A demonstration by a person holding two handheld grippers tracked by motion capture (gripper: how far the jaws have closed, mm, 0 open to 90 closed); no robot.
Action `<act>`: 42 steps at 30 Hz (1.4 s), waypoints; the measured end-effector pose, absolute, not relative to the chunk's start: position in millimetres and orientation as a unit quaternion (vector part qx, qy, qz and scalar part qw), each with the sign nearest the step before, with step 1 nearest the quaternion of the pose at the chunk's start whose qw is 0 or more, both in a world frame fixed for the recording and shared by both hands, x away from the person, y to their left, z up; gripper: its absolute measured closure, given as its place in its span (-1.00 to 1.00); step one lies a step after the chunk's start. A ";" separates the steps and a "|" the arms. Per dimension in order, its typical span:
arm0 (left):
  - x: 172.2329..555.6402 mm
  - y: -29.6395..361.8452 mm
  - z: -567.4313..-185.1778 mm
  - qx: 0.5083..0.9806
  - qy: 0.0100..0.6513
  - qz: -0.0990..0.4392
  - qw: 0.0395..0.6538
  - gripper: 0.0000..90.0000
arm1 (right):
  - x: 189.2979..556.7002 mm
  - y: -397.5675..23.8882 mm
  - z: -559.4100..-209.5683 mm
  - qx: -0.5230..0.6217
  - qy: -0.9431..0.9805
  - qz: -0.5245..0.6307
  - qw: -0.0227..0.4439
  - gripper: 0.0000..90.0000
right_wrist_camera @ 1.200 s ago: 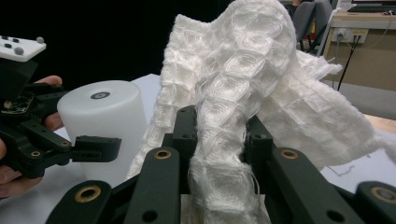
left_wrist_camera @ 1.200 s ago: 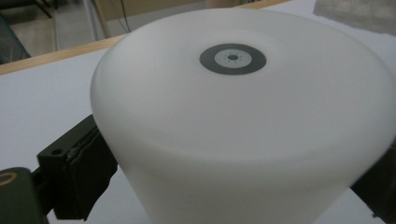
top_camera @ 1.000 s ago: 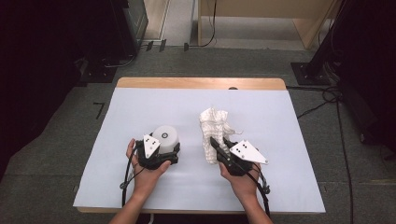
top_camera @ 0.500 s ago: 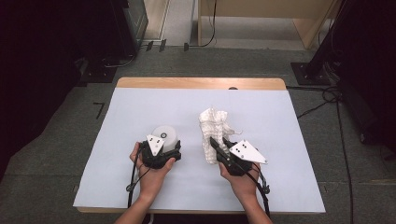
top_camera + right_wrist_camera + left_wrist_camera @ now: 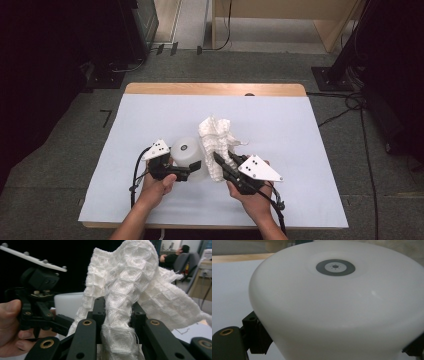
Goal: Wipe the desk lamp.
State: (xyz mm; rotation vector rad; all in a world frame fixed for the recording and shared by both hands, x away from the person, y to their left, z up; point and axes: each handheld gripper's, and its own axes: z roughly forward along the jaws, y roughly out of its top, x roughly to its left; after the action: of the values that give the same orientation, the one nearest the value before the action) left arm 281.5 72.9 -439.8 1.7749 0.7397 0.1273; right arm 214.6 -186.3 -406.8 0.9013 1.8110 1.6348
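Dark room, pale sheet over the table (image 5: 150,115). High view: left gripper (image 5: 192,169) clasps a white plastic container (image 5: 187,150) by its side; its jaws have just been closing on it. Left gripper view: container smooth, rigid, likely light and slippery; hold low on the wall. Right gripper view: right gripper (image 5: 116,315) fingers pinch a soft waffle cloth (image 5: 130,275), limp, bunched.
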 end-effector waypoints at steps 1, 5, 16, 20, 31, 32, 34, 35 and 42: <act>279.7 70.8 -438.7 0.759 0.307 0.051 0.573 -0.81 | 213.6 -183.5 -406.2 0.326 0.675 0.607 0.266 0.61; 273.8 65.0 -435.6 0.772 0.269 0.044 0.574 -0.81 | 212.1 -176.4 -408.3 0.313 0.686 0.600 0.267 0.61; 276.8 79.7 -426.3 0.747 0.274 0.036 0.604 -0.81 | 220.7 -177.0 -424.4 0.330 0.698 0.584 0.250 0.61; 280.3 89.4 -423.9 0.725 0.292 0.030 0.623 -0.81 | 220.8 -171.9 -430.1 0.328 0.705 0.579 0.246 0.61; 277.1 81.9 -427.0 0.739 0.283 0.037 0.610 -0.81 | 219.6 -167.6 -432.5 0.336 0.704 0.575 0.247 0.61; 275.9 79.3 -427.4 0.744 0.276 0.038 0.607 -0.81 | 220.1 -169.4 -431.6 0.339 0.701 0.576 0.248 0.61; 273.6 74.9 -427.4 0.752 0.265 0.039 0.602 -0.81 | 220.8 -172.8 -429.7 0.347 0.695 0.578 0.252 0.61; 272.7 73.3 -427.2 0.753 0.263 0.039 0.602 -0.81 | 221.1 -174.5 -429.0 0.349 0.692 0.579 0.253 0.61; 274.8 82.8 -422.5 0.733 0.290 0.056 0.613 -0.81 | 220.9 -169.8 -433.0 0.347 0.699 0.575 0.245 0.61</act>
State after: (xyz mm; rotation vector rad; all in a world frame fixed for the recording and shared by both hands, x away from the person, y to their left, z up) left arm 274.8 82.8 -422.5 1.6898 0.6676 0.1297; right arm 220.9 -169.8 -433.0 0.9486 1.9091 1.5694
